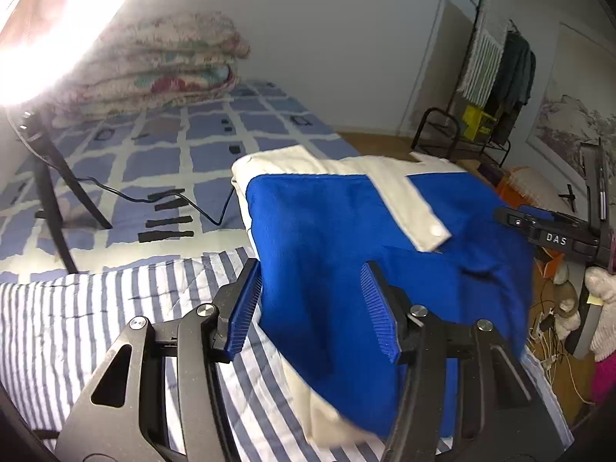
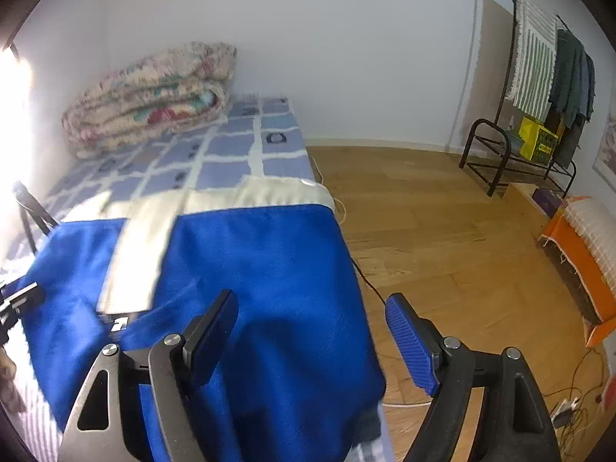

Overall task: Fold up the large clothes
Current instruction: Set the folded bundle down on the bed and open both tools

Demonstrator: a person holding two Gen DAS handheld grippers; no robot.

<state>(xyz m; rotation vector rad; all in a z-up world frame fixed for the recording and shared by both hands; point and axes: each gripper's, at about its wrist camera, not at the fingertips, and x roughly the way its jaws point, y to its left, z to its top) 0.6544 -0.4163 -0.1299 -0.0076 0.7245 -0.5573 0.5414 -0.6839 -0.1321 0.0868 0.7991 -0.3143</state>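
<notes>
Garment, blue cloth with cream bands (image 1: pixel 346 238), lies folded just ahead of both claws. Left gripper (image 1: pixel 312 308) open over its near-left edge, right gripper (image 2: pixel 312 338) open at its right edge; neither grips.

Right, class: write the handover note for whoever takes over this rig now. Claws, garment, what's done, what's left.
Left claw: open, holding nothing, over the garment's left edge.
Right claw: open, holding nothing, over its right edge.
Blue and cream garment: on the bed, folded into a compact block, cream strap lying across the top.
Done: looks folded at least once and let go.
Left: probably another fold or smoothing; the near edge looks loose.
</notes>
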